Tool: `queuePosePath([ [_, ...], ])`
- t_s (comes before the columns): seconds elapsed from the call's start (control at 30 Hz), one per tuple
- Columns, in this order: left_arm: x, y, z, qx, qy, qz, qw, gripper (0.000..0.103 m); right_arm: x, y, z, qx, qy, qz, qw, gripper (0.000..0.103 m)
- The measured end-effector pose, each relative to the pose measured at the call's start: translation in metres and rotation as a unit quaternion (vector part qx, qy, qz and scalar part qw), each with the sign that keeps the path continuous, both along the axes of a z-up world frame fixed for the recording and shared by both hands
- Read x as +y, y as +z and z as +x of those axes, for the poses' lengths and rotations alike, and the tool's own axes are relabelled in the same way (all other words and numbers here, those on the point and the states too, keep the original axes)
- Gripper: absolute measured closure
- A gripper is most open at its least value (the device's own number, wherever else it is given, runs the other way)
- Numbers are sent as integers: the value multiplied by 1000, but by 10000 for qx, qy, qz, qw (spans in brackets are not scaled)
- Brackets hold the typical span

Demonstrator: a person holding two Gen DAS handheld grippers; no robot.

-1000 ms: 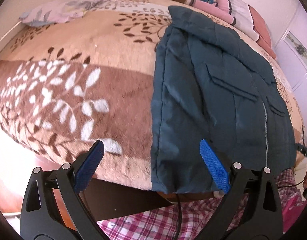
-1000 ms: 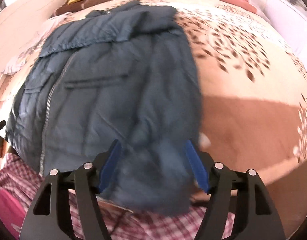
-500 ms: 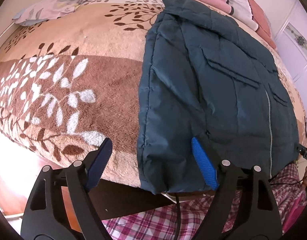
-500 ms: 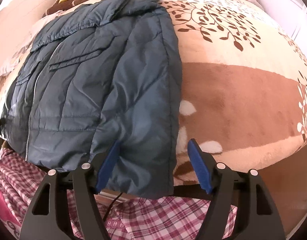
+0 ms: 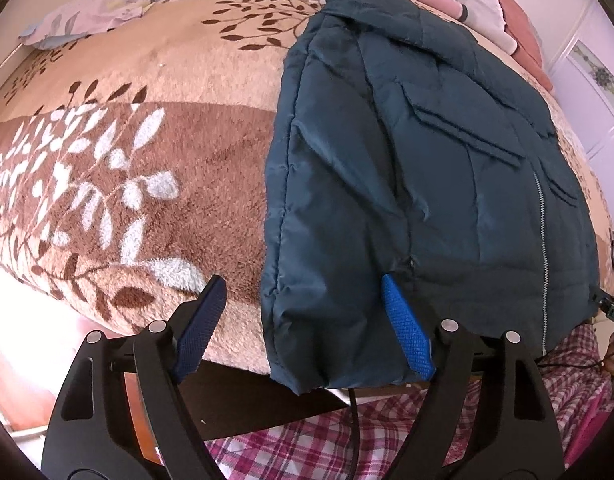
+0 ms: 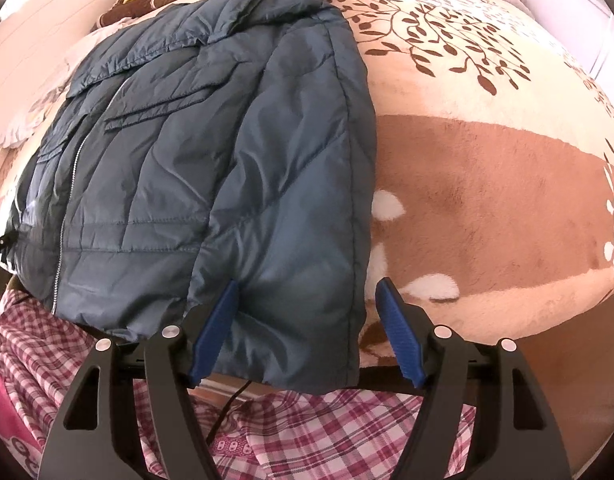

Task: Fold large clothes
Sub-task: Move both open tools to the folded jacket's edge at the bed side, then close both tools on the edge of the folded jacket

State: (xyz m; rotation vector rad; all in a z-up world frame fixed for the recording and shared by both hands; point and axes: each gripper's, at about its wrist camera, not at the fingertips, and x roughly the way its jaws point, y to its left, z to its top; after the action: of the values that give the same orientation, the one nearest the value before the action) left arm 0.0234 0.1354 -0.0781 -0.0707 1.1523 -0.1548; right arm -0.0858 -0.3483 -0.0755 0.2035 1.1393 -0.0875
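Observation:
A dark teal padded jacket (image 5: 427, 168) lies zipped, front up, on the bed, both sleeves folded in along its sides, the hem hanging over the near edge. It also shows in the right wrist view (image 6: 211, 168). My left gripper (image 5: 307, 324) is open, its jaws either side of the jacket's lower left corner, not closed on it. My right gripper (image 6: 307, 324) is open, its jaws either side of the folded sleeve cuff at the lower right corner.
The bed carries a beige and brown leaf-patterned blanket (image 5: 127, 168). A crumpled floral cloth (image 5: 119, 4) lies at the far left. Folded bedding and pillows (image 5: 475, 4) line the far edge. A red plaid garment (image 6: 307, 432) is just below the grippers.
Both grippers moved in toward the jacket's lower corners. The right sleeve, blurred and in motion a second ago, now lies flat along the jacket's right side.

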Motion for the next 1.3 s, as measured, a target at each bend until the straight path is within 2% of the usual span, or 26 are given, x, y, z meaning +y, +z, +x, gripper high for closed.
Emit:
queuePosePath([
  [0.3, 1, -3, 0, 14, 20, -39, 10000, 24, -1, -2, 1, 64, -20, 64, 10000, 31],
  [0.53, 6, 3, -2, -69, 40, -258, 9996, 24, -3, 9, -4, -121, 123, 608, 9980, 29],
  [0.67, 7, -5, -2, 23, 15, -239, 9997, 24, -5, -9, 3, 260, 67, 822, 9963, 27],
  [0.83, 3, -8, 1, 32, -65, -187, 9998, 27, -1, -11, 5, 294, 113, 802, 9963, 25],
  [0.9, -1, -8, 2, 20, -204, -225, 9995, 44, 0, -11, 4, 283, 129, 853, 9959, 33],
  [0.93, -4, -7, 2, 10, -285, -233, 9993, 48, -1, -11, 4, 302, 111, 870, 9957, 33],
  [0.97, -7, -6, 1, -3, -348, -242, 9991, 57, -1, -10, 5, 300, 105, 895, 9955, 36],
  [1.0, -10, -4, 1, -13, -381, -231, 9990, 62, -2, -10, 5, 282, 107, 960, 9949, 43],
  [1.07, -16, -2, -1, -61, -417, -103, 9991, 67, -3, -9, 5, 247, 134, 1191, 9925, 55],
  [1.2, -20, 2, -2, -152, -400, 19, 9991, 76, 0, -3, 8, 154, 180, 1230, 9921, 73],
  [1.3, -20, 3, -3, -222, -365, 55, 9991, 79, 2, -1, 8, 129, 152, 1168, 9930, 78],
])
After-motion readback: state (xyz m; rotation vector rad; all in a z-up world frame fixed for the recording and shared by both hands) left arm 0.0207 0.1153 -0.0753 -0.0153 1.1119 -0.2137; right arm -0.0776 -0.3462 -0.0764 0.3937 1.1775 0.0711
